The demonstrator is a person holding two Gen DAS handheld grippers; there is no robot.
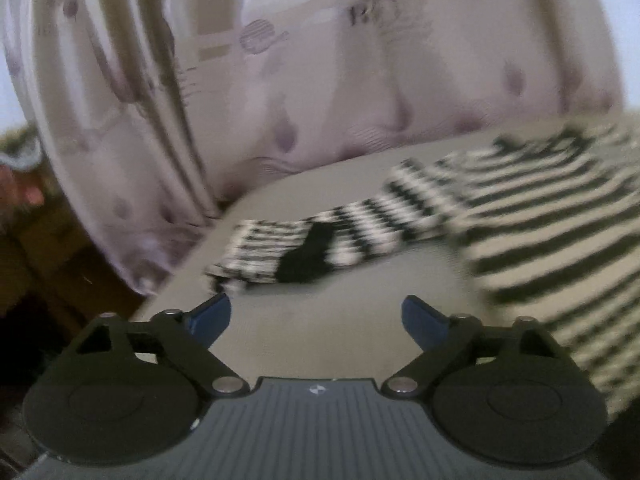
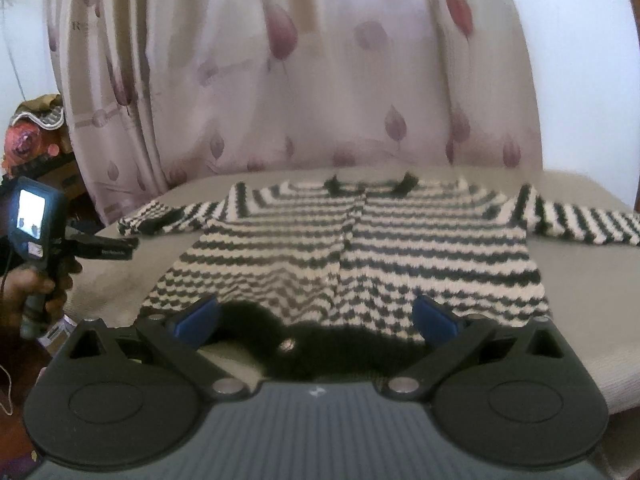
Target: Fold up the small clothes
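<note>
A small black-and-white striped knitted cardigan (image 2: 360, 240) lies flat on a grey surface (image 2: 592, 280), both sleeves spread out, black hem toward me. My right gripper (image 2: 316, 320) is open and empty, just over the hem. My left gripper (image 1: 316, 316) is open and empty, a short way in front of the left sleeve (image 1: 320, 244), whose cuff has a black patch. The cardigan body (image 1: 560, 232) lies to its right. The left gripper also shows in the right wrist view (image 2: 116, 250), held in a hand near the left sleeve.
A pale curtain with purple leaf print (image 2: 300, 80) hangs right behind the surface. At far left stands dark furniture with a decorated cloth item (image 2: 36, 128). The surface's edge drops off to the left (image 1: 160, 292).
</note>
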